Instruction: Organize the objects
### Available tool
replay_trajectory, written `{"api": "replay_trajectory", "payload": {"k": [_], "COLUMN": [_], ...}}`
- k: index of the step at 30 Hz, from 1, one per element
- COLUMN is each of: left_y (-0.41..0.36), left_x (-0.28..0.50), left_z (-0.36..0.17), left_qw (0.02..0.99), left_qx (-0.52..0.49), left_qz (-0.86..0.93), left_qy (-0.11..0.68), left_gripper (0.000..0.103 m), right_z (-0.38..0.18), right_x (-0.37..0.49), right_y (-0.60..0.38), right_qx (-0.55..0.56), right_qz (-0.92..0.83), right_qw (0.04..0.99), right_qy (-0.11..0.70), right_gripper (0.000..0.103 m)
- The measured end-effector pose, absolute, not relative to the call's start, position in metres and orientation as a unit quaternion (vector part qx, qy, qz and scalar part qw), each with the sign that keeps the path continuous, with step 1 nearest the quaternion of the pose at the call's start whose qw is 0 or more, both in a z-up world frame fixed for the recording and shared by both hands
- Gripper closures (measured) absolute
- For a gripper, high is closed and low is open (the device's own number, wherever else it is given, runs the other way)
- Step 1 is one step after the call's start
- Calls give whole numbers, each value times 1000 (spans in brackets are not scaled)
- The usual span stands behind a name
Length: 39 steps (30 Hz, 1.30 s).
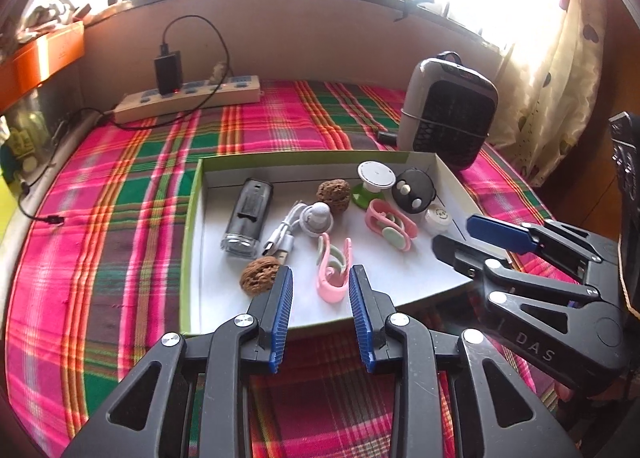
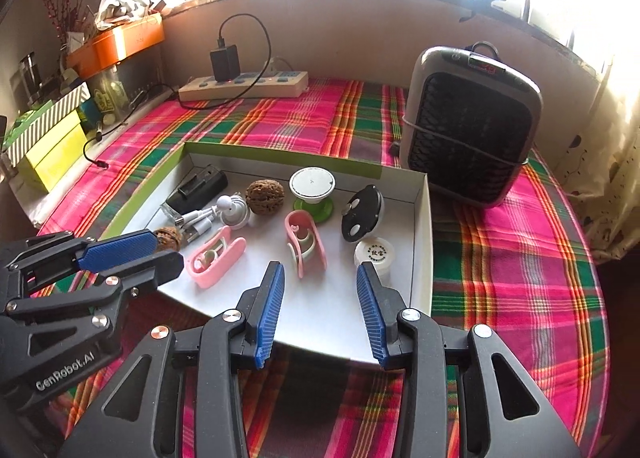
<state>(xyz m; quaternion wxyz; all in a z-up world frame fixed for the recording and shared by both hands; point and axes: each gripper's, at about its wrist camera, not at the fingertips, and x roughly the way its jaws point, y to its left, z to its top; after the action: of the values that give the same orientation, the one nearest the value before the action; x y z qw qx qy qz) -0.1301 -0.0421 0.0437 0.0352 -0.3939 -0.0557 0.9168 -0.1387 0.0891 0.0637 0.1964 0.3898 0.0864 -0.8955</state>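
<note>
Left wrist view is showing the left hand-held gripper (image 1: 320,290) hovering with its jaws spread, holding nothing, over the near edge of a shallow cardboard tray (image 1: 188,242) that is sitting on a counter covered with a plaid cloth (image 1: 120,218). A pink clip (image 1: 334,274) is lying just ahead of its fingertips, with a walnut (image 1: 259,275) sitting right beside the left finger. The right hand-held gripper (image 2: 320,282) is also hanging spread and empty over the tray's near right part, with a second pink clip (image 2: 306,244) just ahead and a small white jar (image 2: 374,256) close to its right finger.

Things are lying crowded in the tray: a black flashlight (image 1: 248,218), a coiled white cable (image 1: 286,234), another walnut (image 1: 334,196), a white-topped green holder (image 1: 374,182) and a black round case (image 1: 414,190). Closing on the near clip is likely to nudge the walnut, which would probably roll. The clip's springy, curved shape could be slipping out of a pinch. The two grippers are working near each other, so crossing paths could be causing a collision. The tray looks light and might be sliding on the cloth if pushed.
</note>
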Motion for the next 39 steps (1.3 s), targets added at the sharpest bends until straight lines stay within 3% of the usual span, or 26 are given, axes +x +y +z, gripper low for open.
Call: {"api": "replay_trajectory", "payload": {"k": [19,39], "left_y": [-47,-56], "left_x": [-81,-44], "left_z": [49,8], "left_qw": [-26,-64], "left_qx": [-383,-435], "left_qz": [923,898], "left_qy": [-28,-30], "left_gripper": [76,76], "right_z": [77,40], "right_x": [-88,-55], "right_y": [104,131], "right_qx": [363,423], "right_qz": [-912,-892], "right_qw": [176,142], "right_qy": [73,67], "right_gripper": [64,64]}}
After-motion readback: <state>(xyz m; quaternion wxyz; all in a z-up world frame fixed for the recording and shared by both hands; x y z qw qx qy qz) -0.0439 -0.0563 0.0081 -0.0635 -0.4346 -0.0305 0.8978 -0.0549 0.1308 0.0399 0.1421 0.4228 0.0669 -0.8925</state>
